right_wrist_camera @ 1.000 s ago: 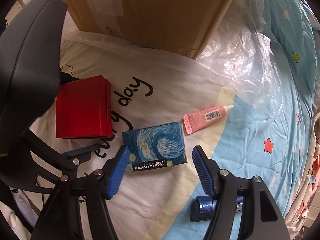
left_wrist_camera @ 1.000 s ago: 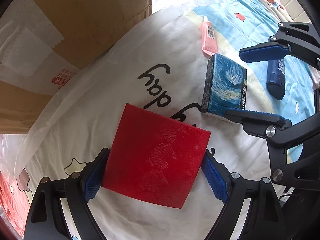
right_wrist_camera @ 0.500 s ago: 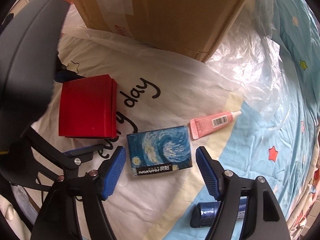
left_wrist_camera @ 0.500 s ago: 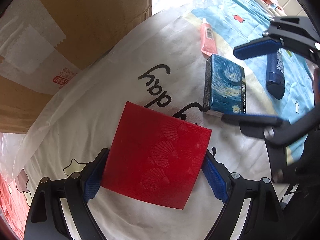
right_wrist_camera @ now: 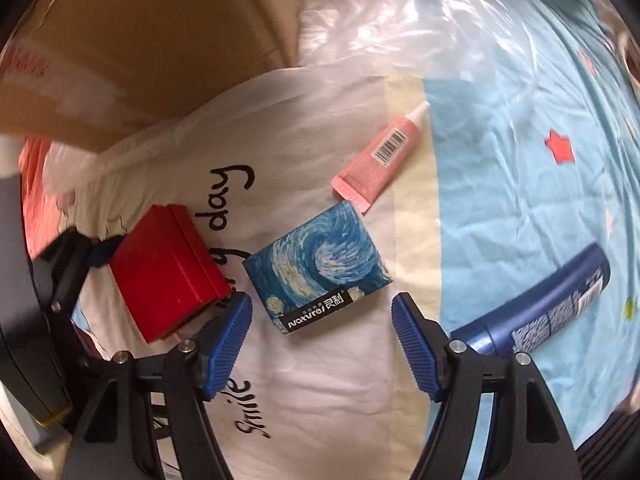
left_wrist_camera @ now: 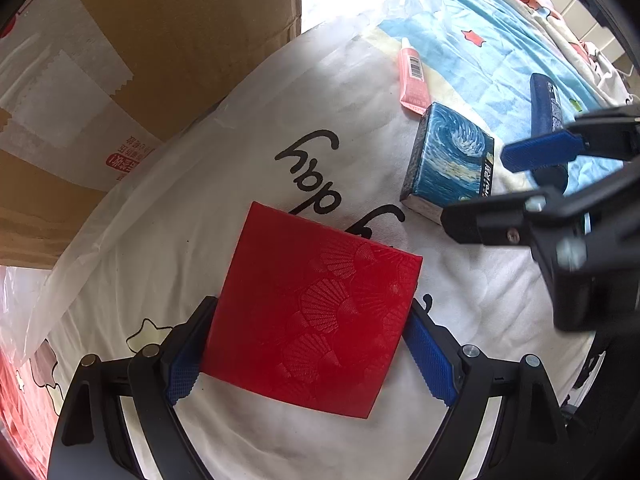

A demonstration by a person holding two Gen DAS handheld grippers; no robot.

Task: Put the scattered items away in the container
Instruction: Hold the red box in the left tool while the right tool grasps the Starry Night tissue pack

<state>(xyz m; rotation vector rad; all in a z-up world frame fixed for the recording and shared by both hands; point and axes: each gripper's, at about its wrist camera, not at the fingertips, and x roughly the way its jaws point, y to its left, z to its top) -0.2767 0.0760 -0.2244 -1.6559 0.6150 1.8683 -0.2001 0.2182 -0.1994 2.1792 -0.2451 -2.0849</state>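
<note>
A flat red box (left_wrist_camera: 312,312) with embossed shells lies on the white printed cloth; it also shows in the right wrist view (right_wrist_camera: 168,272). My left gripper (left_wrist_camera: 308,356) has a blue pad against each side of the box. A blue starry-night box (right_wrist_camera: 316,266) lies just ahead of my right gripper (right_wrist_camera: 320,332), which is open and empty; this box also shows in the left wrist view (left_wrist_camera: 450,164). A pink tube (right_wrist_camera: 380,160) lies beyond it. A dark blue bottle (right_wrist_camera: 560,304) lies to the right. The cardboard box (left_wrist_camera: 120,60) stands behind.
Clear plastic sheeting (right_wrist_camera: 400,32) lies bunched beside the cardboard box. The light blue star-patterned bedsheet (right_wrist_camera: 520,140) spreads to the right. My right gripper (left_wrist_camera: 516,188) crosses the right side of the left wrist view.
My right gripper has swung right and pulled back; the starry box now sits ahead of its pads instead of between them. The left gripper stays at the red box.
</note>
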